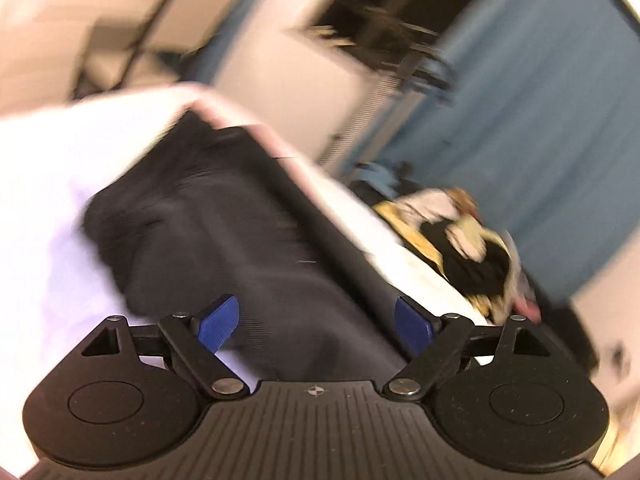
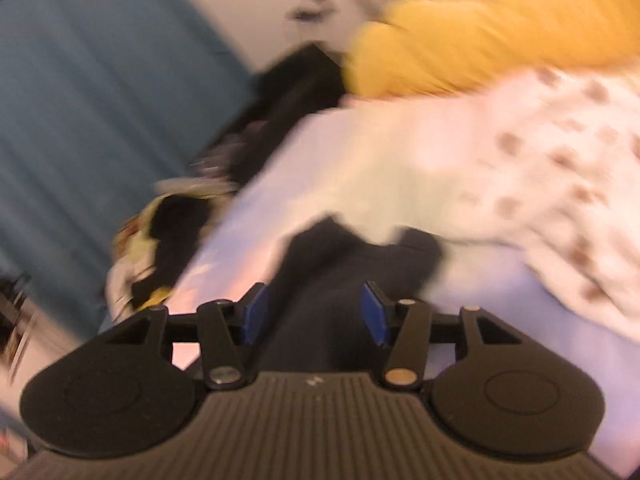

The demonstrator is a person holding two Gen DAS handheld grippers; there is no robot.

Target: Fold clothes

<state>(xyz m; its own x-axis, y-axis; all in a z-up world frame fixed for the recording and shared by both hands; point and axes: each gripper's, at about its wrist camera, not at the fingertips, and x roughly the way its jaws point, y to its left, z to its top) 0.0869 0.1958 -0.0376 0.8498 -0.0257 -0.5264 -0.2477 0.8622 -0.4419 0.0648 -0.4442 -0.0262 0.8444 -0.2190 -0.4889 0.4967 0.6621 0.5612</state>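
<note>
Both views are pretty motion-blurred. The dark garment (image 1: 208, 240) lies spread on a white sheet (image 1: 48, 208), looks like a bed. Left tongs (image 1: 316, 324) are spread wide right over the garment, blue pads (image 1: 220, 322) on either side of the cloth, not pinching it. Right tongs (image 2: 316, 312) are also spread apart above one end of the garment (image 2: 344, 272). Past the garment sits a spotted white cloth (image 2: 552, 168) and something yellow (image 2: 480, 36). A black-and-yellow heap (image 1: 464, 248) sits off the sheet's edge.
</note>
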